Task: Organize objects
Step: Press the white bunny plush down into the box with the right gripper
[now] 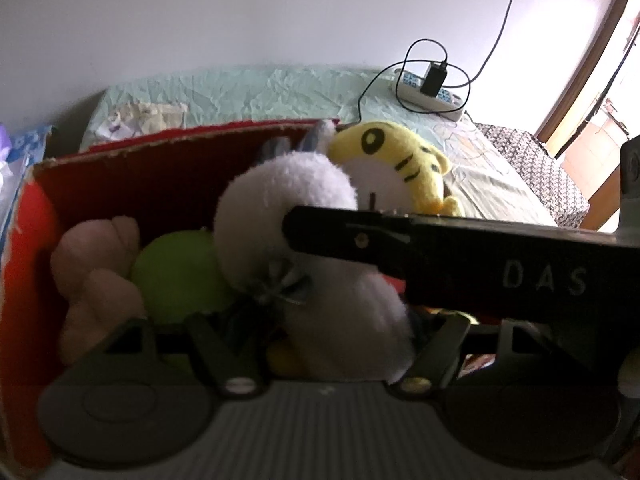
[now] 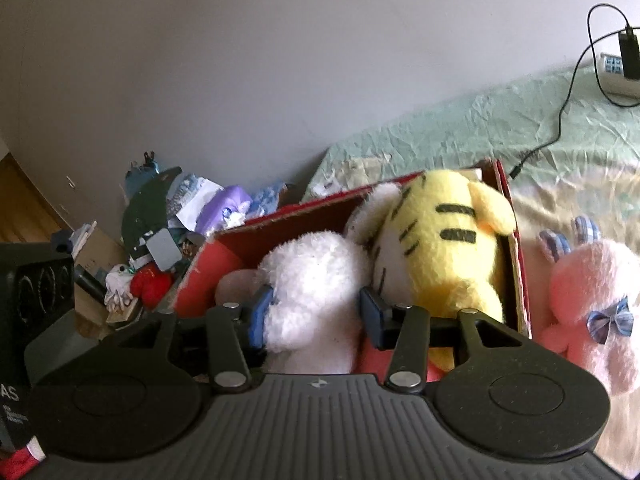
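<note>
A red cardboard box (image 1: 132, 168) stands on the bed and holds plush toys. In the left wrist view a white plush rabbit (image 1: 288, 200) with a blue bow fills the space between my left gripper's fingers; the fingertips are hidden behind it. A yellow tiger plush (image 1: 404, 160), a green plush (image 1: 176, 276) and a beige plush (image 1: 96, 276) lie in the box. In the right wrist view my right gripper (image 2: 316, 312) is shut on a white fluffy plush (image 2: 312, 292) over the red box (image 2: 516, 248), beside the yellow tiger plush (image 2: 444, 248). A pink plush rabbit (image 2: 592, 292) lies outside, right of the box.
A power strip (image 1: 428, 94) with a charger and cable lies on the green bedsheet (image 1: 240, 92) by the wall. A pile of clutter (image 2: 160, 240) sits left of the box. My right gripper's black body (image 1: 460, 264) crosses the left wrist view.
</note>
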{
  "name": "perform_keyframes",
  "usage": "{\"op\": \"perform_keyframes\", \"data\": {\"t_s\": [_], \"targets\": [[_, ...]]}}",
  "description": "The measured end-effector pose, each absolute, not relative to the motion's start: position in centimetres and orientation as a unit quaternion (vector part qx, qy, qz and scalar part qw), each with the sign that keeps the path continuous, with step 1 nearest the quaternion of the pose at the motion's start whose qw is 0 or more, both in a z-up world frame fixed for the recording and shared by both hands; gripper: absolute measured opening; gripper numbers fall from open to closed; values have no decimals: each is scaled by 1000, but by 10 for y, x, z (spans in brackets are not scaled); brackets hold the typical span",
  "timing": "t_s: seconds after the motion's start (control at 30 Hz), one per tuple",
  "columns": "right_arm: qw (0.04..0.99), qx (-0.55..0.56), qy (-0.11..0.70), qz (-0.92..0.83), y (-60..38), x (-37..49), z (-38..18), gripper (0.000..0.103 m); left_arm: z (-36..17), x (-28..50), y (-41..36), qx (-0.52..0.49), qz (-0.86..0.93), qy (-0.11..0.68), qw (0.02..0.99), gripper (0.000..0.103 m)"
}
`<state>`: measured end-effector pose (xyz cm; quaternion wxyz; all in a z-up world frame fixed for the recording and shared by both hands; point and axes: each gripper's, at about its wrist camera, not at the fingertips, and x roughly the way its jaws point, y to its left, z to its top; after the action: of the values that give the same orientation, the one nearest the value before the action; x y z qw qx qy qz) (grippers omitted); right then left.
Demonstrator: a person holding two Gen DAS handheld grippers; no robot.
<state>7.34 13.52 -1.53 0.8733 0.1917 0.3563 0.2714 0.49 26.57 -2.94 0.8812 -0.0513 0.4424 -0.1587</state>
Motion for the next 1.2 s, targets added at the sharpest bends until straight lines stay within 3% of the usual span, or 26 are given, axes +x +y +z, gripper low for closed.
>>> {"op": "perform_keyframes", "data": {"t_s": [0.5, 0.87, 1.2], "targets": [[857, 222, 373, 277, 128, 66, -20, 53, -34, 5, 269, -68, -164, 448, 876, 84], [875, 232, 334, 264, 120, 57, -7, 54, -35, 6, 264, -54, -163, 452, 875, 91], [869, 235, 337, 274, 115, 59, -8, 58, -35, 6, 264, -53, -165, 457, 872, 92]]}}
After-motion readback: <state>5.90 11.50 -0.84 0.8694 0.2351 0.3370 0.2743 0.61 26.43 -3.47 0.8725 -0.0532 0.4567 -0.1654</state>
